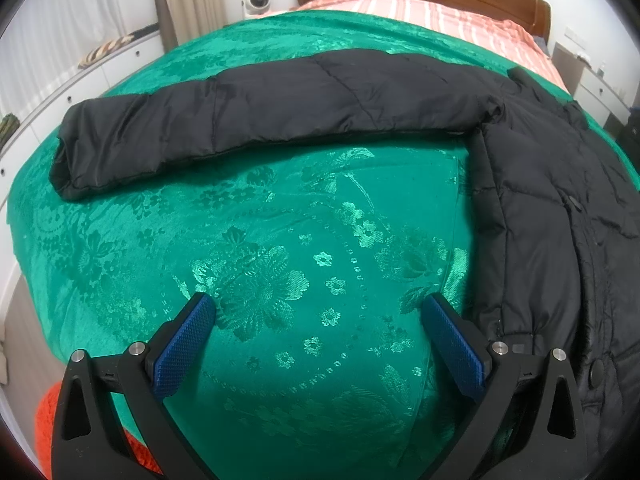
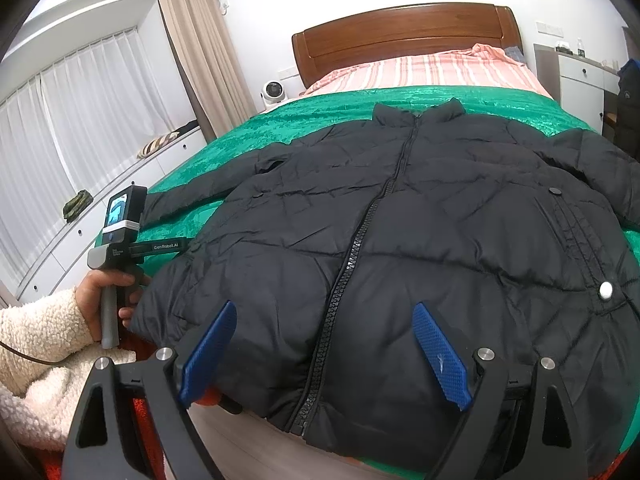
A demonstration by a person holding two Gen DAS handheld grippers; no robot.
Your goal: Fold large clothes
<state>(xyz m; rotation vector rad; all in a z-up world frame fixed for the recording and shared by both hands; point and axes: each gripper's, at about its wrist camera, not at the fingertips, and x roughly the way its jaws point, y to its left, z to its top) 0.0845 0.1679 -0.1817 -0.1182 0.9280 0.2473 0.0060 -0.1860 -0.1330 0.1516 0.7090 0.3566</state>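
Black jacket (image 2: pixel 420 232) lies zipped, front up, on the green bedspread (image 1: pixel 280 260); left tongs (image 1: pixel 318 320) and right tongs (image 2: pixel 324 332) both gape apart, empty.

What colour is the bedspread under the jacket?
Green, with a woven flower pattern; the bedspread shows best in the left wrist view.

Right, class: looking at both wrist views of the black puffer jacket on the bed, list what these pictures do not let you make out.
- Puffer jacket, its other sleeve: cut off by the right edge in the right wrist view.
- Jacket's back: pressed against the green bedspread in both views.
- Hem: partly hidden behind the right gripper fingers.
- Left gripper fingers: hidden behind the jacket in the right wrist view.
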